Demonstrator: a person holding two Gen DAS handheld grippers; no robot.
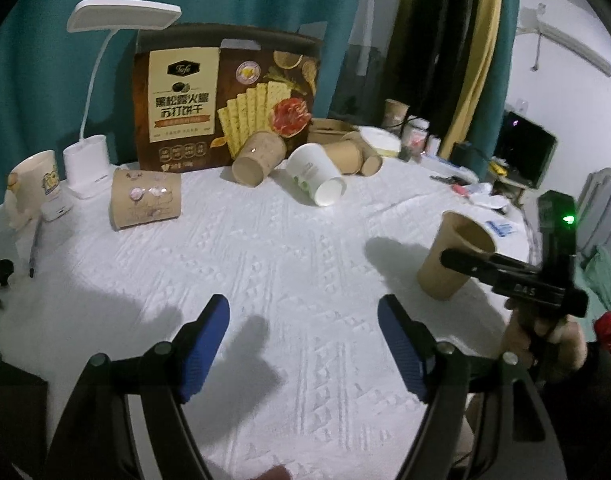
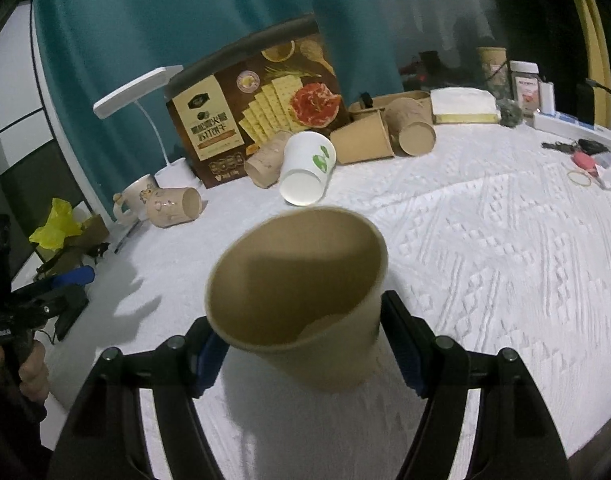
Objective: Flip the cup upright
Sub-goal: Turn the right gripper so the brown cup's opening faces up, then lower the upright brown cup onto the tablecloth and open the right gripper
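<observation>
A plain brown paper cup stands mouth-up, tilted a little, between the fingers of my right gripper, which is shut on its sides. The same cup shows at the right of the left wrist view, its base on or just above the white cloth, with the right gripper clamped across it. My left gripper is open and empty over the near middle of the table, well left of the cup.
Several paper cups lie on their sides at the back: a white one, brown ones, a patterned one. A cracker box, a white lamp and a mug stand behind. Keys and clutter lie far right.
</observation>
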